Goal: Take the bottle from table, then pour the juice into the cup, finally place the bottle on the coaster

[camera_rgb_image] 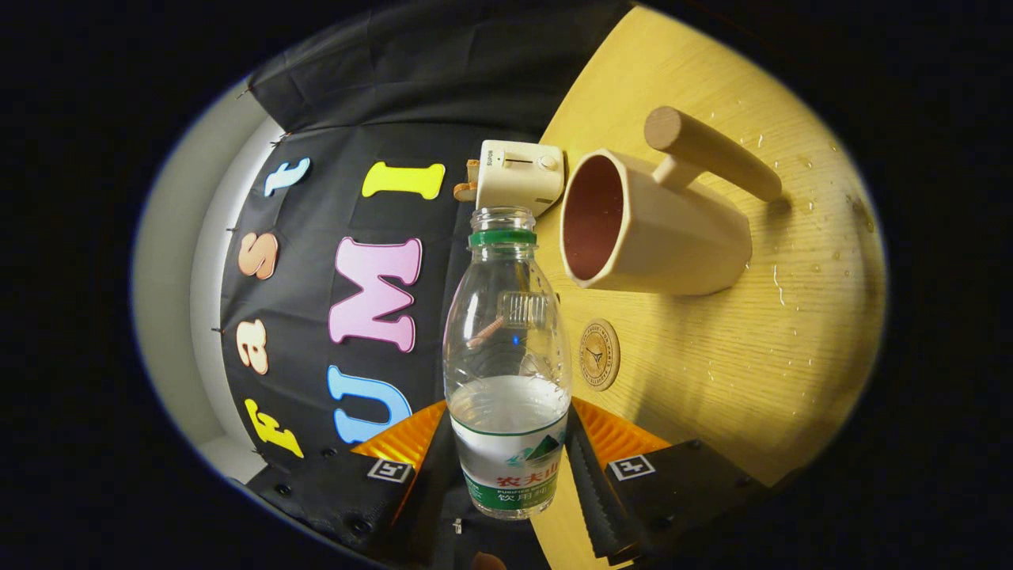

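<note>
My gripper (508, 463) is shut on a clear plastic bottle (506, 340), its two fingers pressing the labelled lower part from both sides. The bottle has no cap, keeps a green neck ring and holds clear liquid in its lower part. The whole view is rolled sideways, so the wooden table (752, 356) stands like a wall beyond the bottle. Just beyond the bottle's mouth is a beige cup (657, 229) with a long wooden handle, its dark red inside facing the bottle. A small round wooden coaster (599, 354) lies on the table beside the bottle's middle.
A cream toaster-like box (522, 174) stands at the table's far edge behind the bottle's mouth, with a small wooden piece (467, 188) beside it. Water drops (779, 281) are scattered on the table around the cup.
</note>
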